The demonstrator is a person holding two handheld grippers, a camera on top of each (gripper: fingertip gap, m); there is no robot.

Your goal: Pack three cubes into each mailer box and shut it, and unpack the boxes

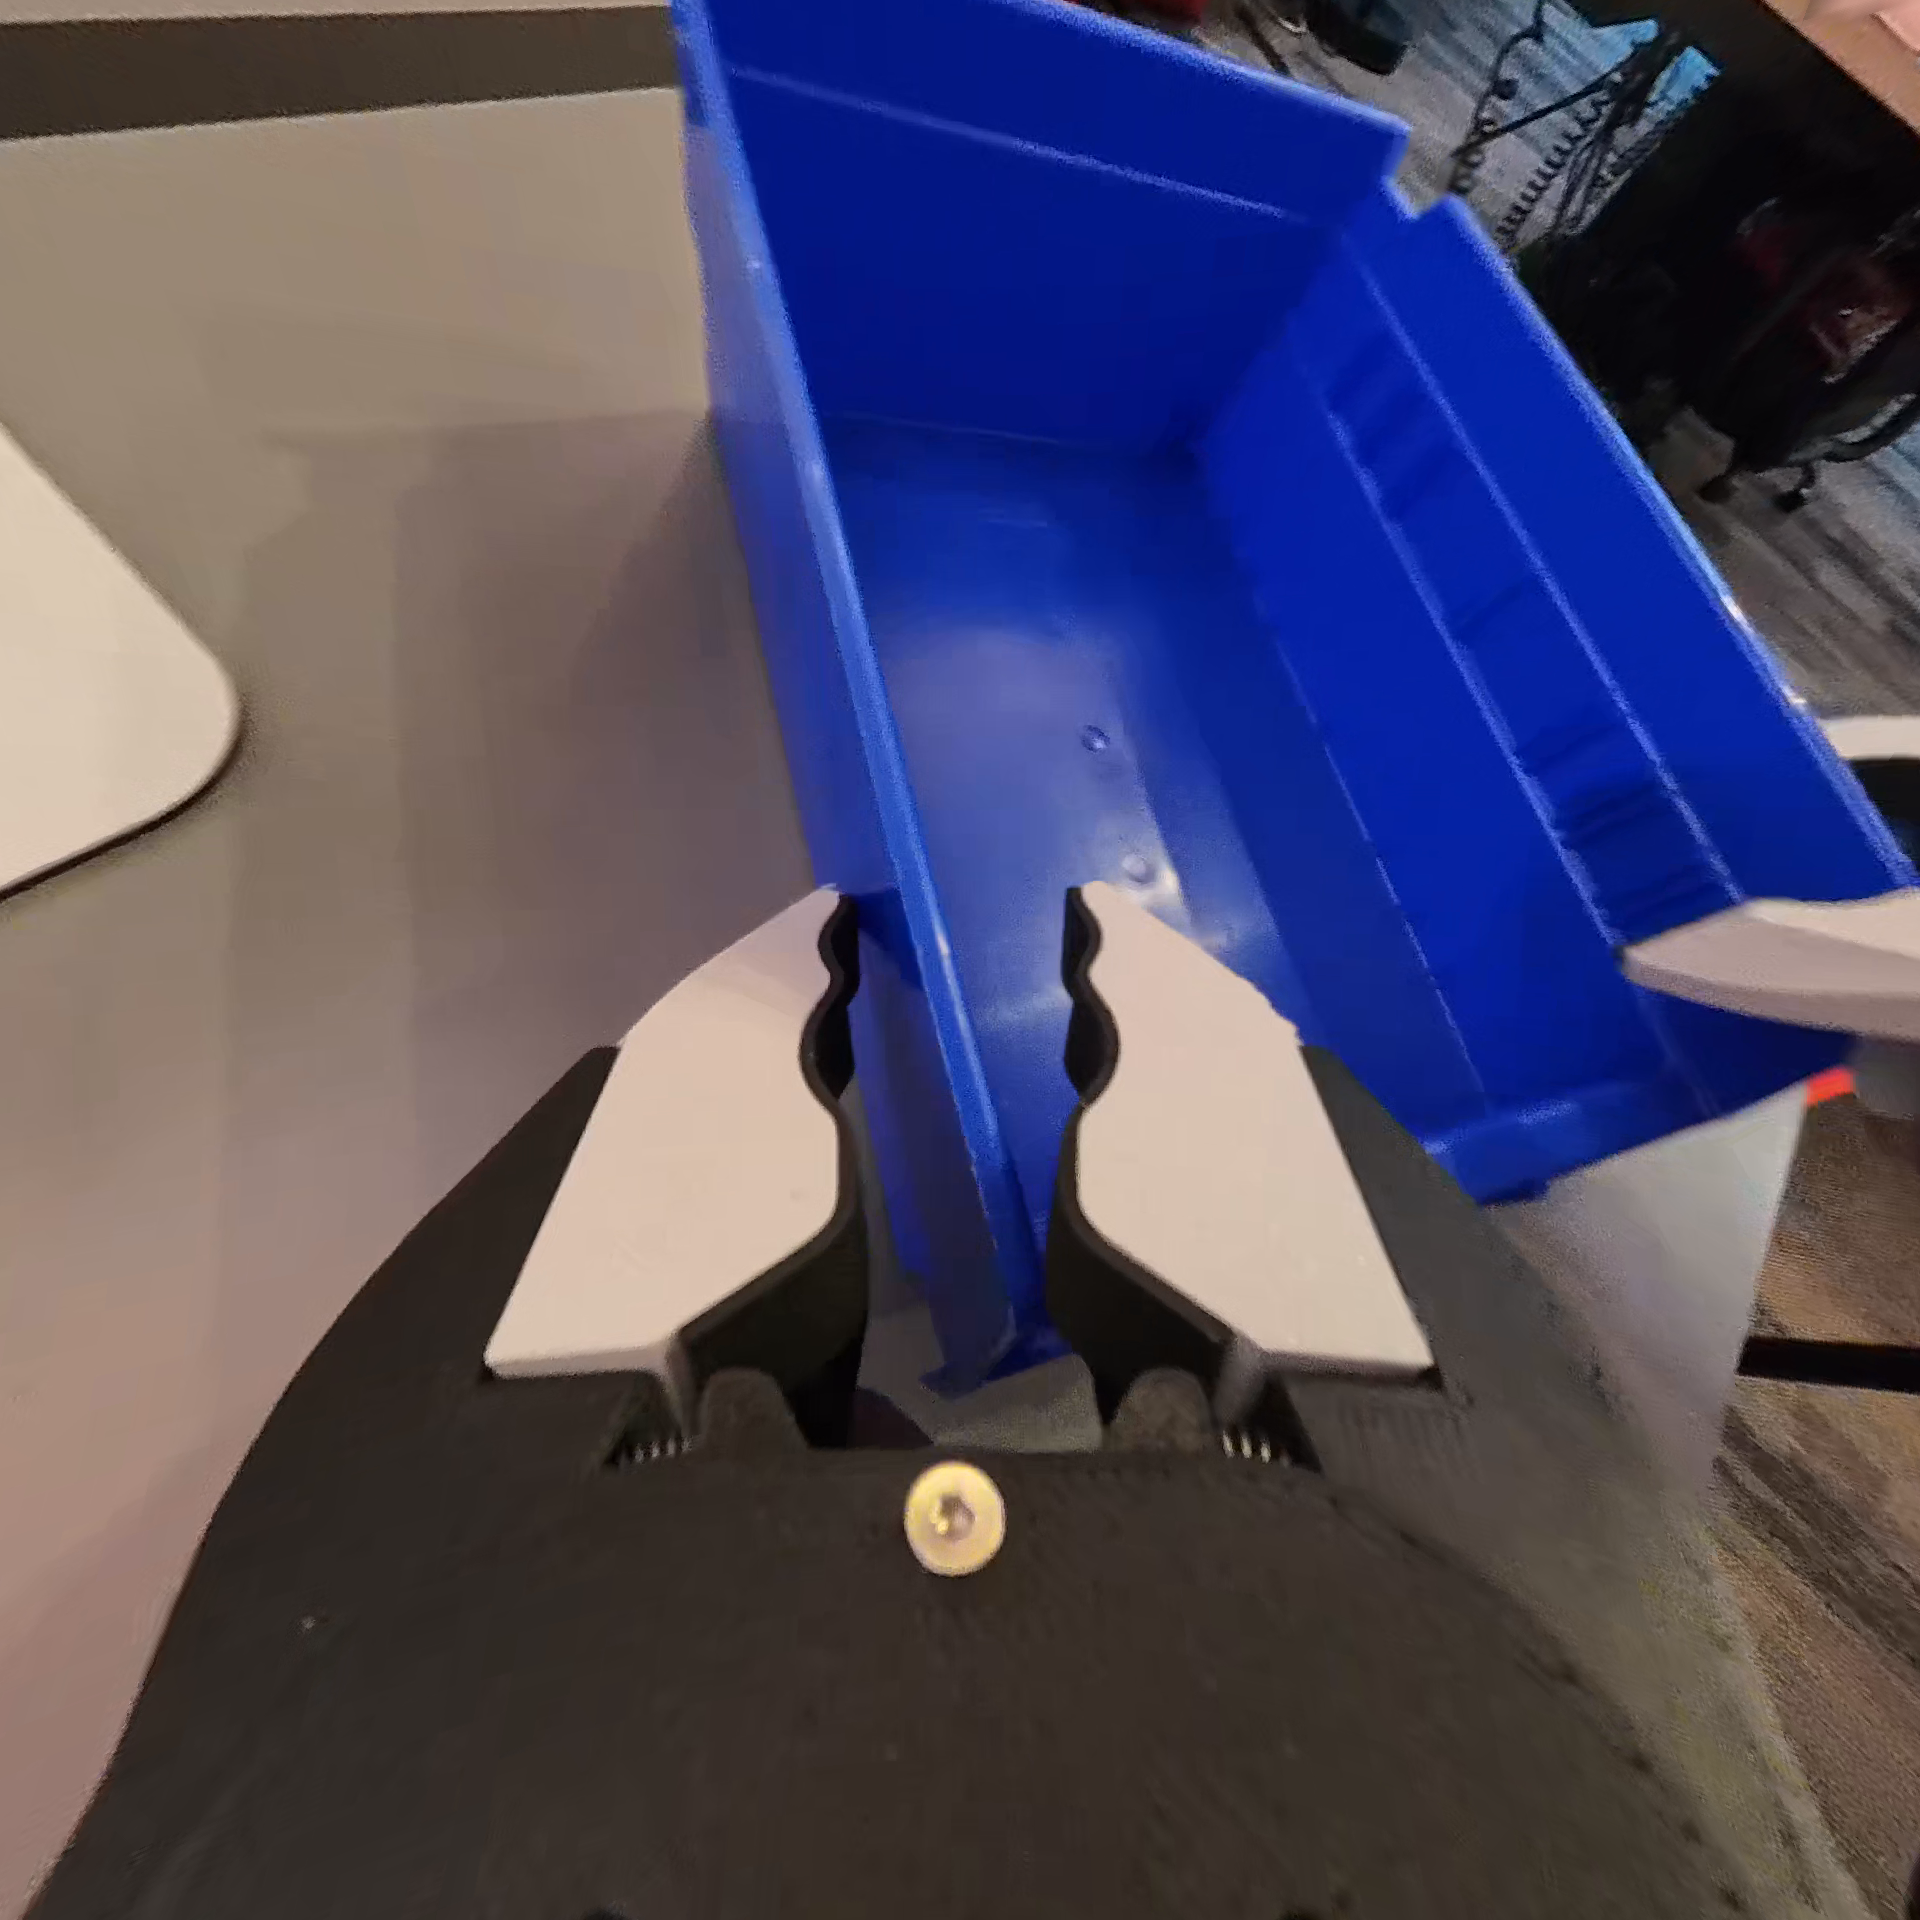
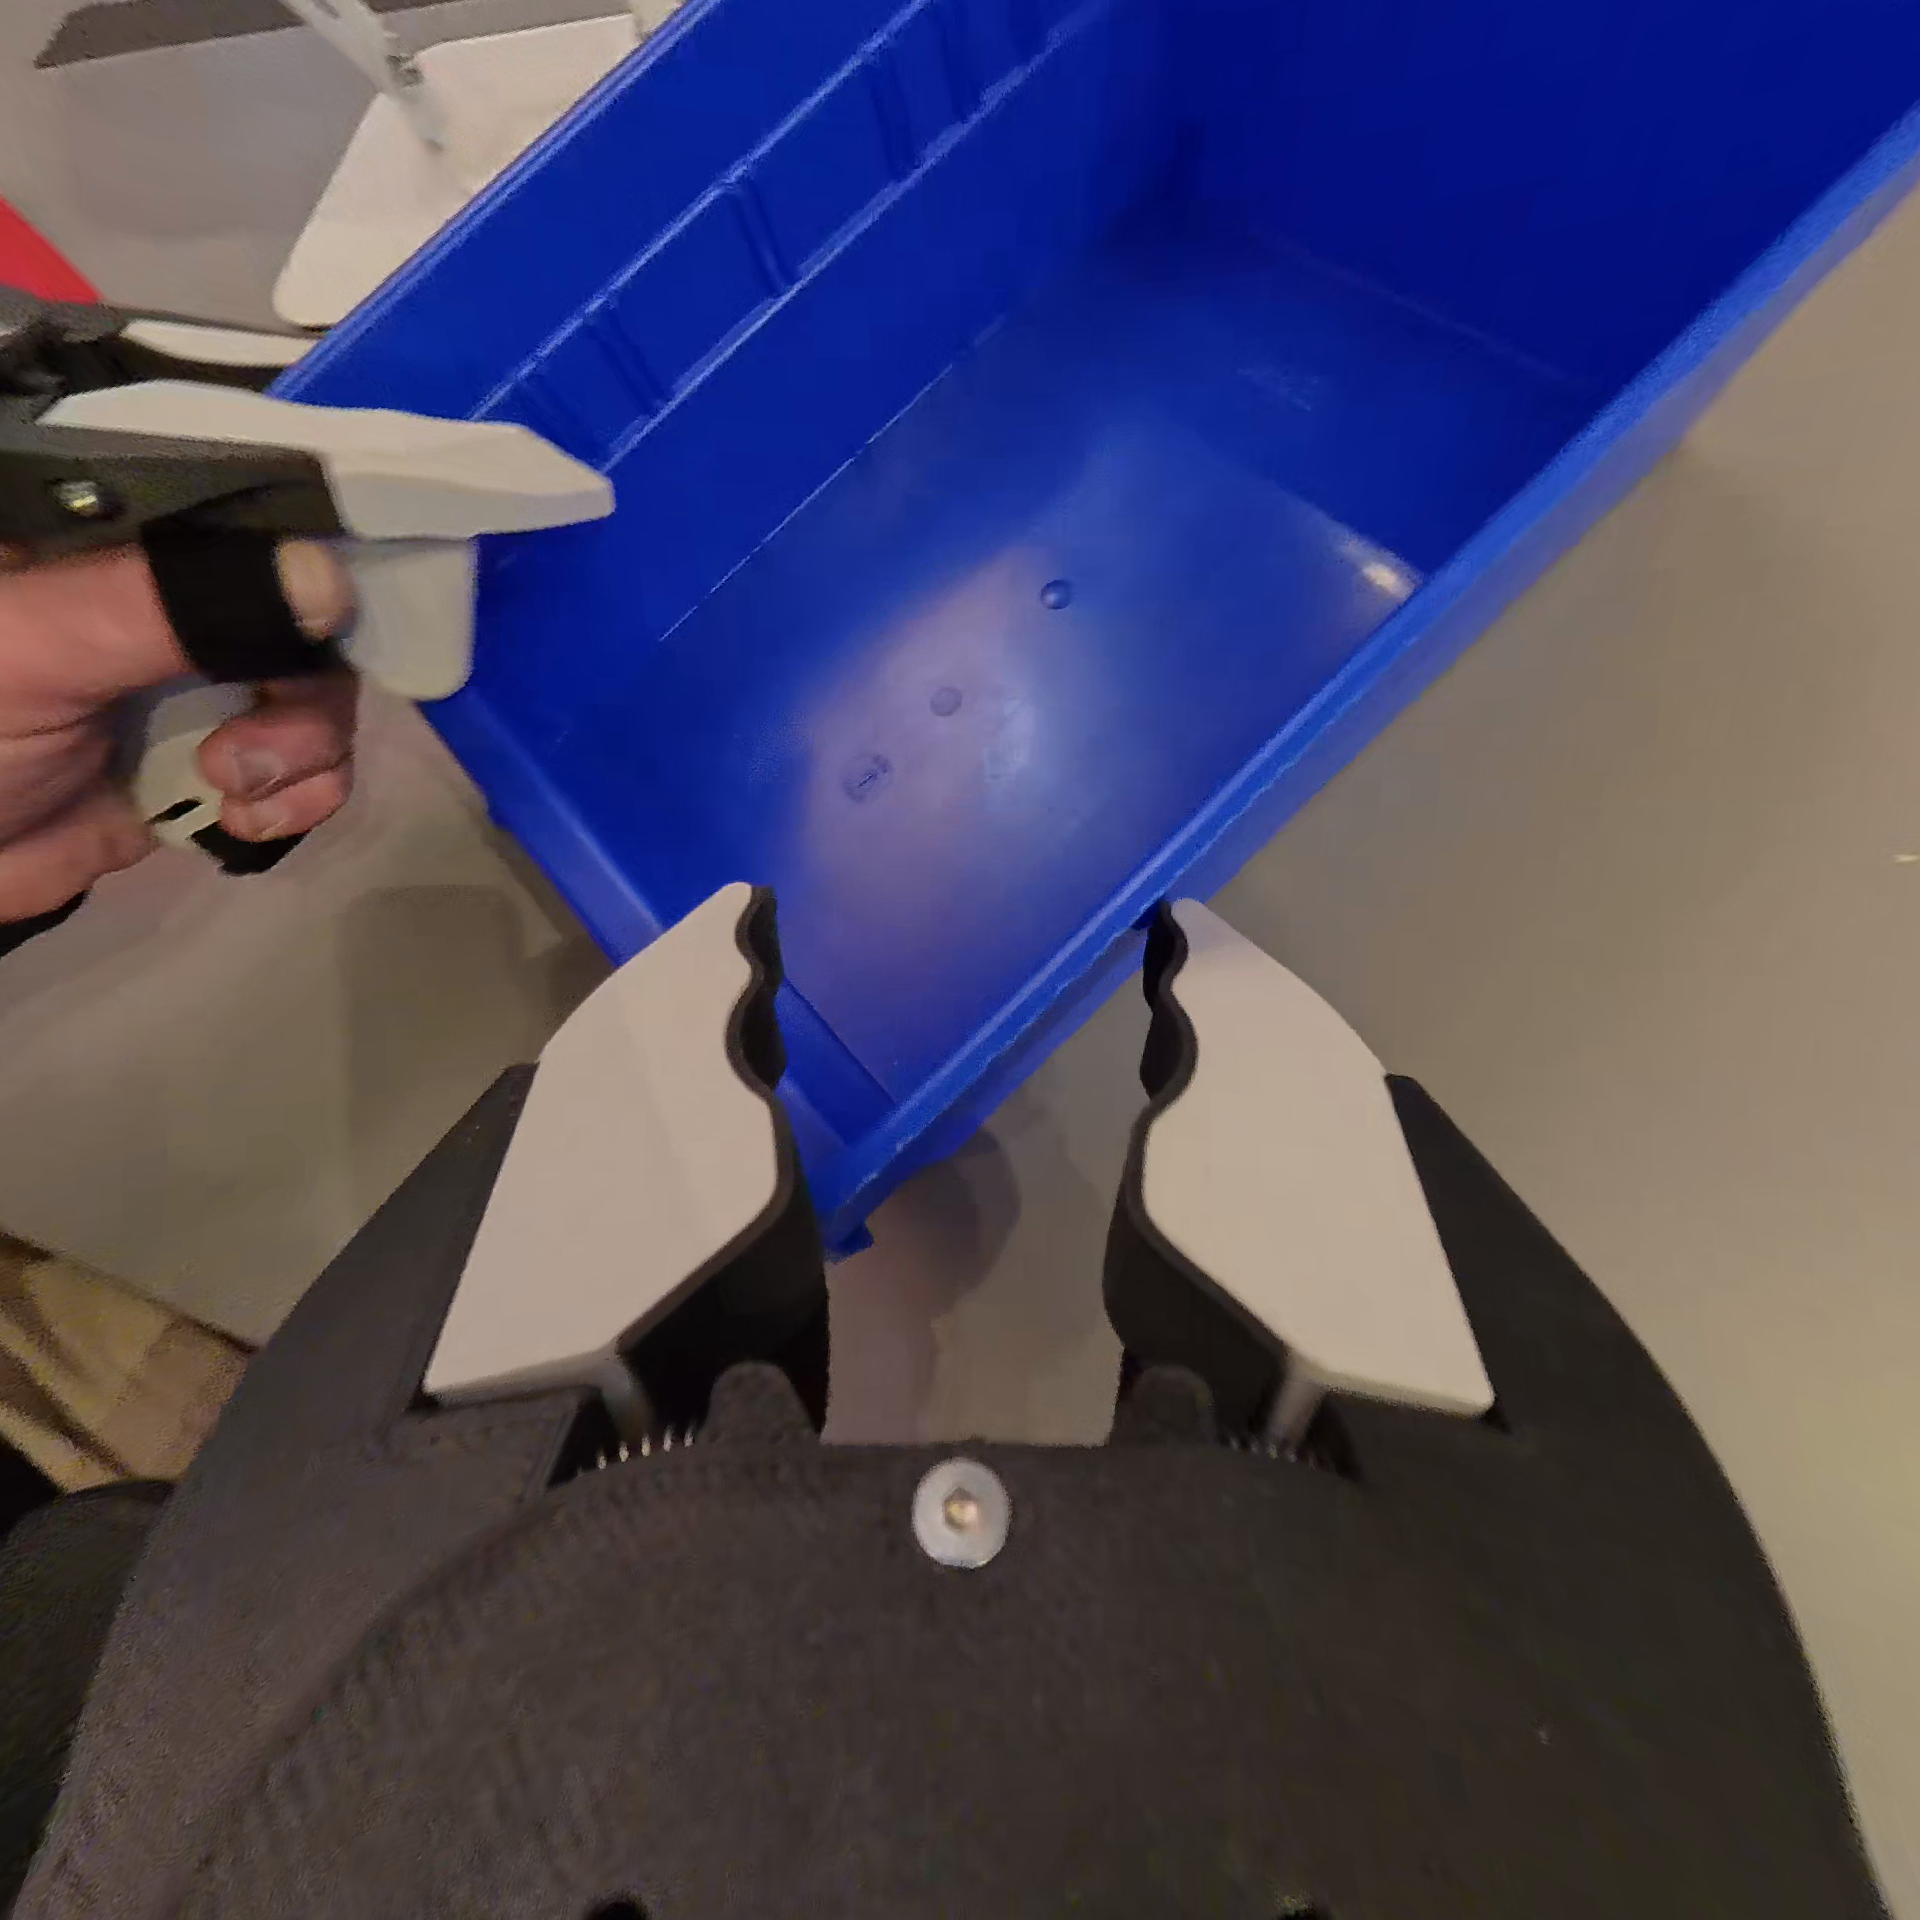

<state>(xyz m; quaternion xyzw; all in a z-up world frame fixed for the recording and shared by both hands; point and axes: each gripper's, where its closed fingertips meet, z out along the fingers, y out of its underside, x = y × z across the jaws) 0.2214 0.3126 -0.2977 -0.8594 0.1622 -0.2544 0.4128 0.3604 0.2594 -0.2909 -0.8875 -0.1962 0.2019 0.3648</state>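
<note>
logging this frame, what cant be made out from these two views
- Blue bin: its far end is cut off by the top edge in both wrist views.
- Left gripper: straddles the bin wall; contact unclear, blurred.
- Right gripper: open around the bin's corner; contact unclear.
- Mailer boxes and cubes: in neither view.

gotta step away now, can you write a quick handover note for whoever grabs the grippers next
Left gripper: jaws straddle the left wall of the blue bin, gaps showing either side, so not clamped.
Right gripper: open around the bin's near corner, not gripping.
The bin is empty and sits at the edge of the grey table.
No cubes or mailer boxes in either view, so how much is packed or unpacked cannot be told. Find them first.
</note>
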